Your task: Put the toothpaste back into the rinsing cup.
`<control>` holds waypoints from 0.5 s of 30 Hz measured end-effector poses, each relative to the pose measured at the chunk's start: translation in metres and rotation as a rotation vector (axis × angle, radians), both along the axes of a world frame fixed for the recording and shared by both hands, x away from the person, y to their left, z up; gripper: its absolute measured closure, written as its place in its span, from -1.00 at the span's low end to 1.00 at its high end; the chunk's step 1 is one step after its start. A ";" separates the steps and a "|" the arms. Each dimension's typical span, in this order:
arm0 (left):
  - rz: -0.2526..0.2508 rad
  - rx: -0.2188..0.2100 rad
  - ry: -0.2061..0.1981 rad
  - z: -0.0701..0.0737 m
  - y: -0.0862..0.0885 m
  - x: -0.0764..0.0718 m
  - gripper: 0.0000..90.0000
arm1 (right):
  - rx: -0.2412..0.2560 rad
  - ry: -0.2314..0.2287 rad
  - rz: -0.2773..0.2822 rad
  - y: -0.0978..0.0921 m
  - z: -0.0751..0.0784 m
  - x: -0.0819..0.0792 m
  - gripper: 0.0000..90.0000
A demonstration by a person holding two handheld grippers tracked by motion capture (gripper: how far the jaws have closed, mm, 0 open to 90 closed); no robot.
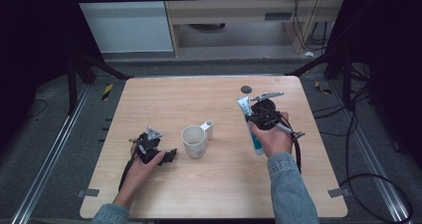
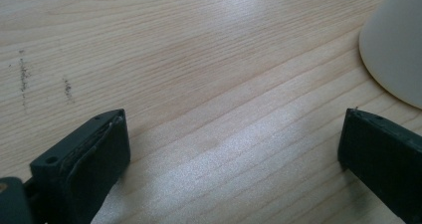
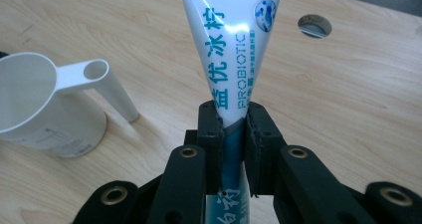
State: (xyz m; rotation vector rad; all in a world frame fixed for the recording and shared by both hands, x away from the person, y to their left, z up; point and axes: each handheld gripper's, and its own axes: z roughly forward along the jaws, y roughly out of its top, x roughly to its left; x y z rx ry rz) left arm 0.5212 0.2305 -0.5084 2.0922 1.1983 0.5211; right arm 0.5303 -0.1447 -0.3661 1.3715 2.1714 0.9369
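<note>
My right hand [image 1: 272,138] hides the toothpaste tube's [image 3: 230,59] lower end, cap unseen. One tube, clamped tight in my right gripper's [image 3: 232,119] jaws, stands above the tabletop [image 1: 209,92], long axis nearly upright, flat crimped end topmost. One white cup [image 1: 194,141] sits beside my left gripper [image 2: 234,149], jaws wide, empty.

Pale wooden table [image 1: 209,189] with round hole [image 1: 246,89], black frame, cables [image 1: 368,179], grey floor
</note>
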 end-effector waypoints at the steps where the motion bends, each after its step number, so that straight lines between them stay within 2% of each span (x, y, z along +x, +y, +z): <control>1: 0.000 0.000 0.000 0.000 0.000 0.000 -1.00 | 0.003 -0.011 -0.003 0.001 0.001 0.000 0.76; 6: 0.000 0.000 0.000 0.000 0.000 0.000 -1.00 | 0.024 -0.053 -0.012 0.005 0.005 0.000 0.76; 12: -0.001 0.000 0.000 0.000 0.000 0.000 -1.00 | 0.022 -0.081 -0.017 0.013 0.005 -0.001 0.76; 15: -0.001 0.000 0.000 0.000 0.000 0.000 -1.00 | 0.028 -0.112 -0.017 0.017 0.005 -0.001 0.76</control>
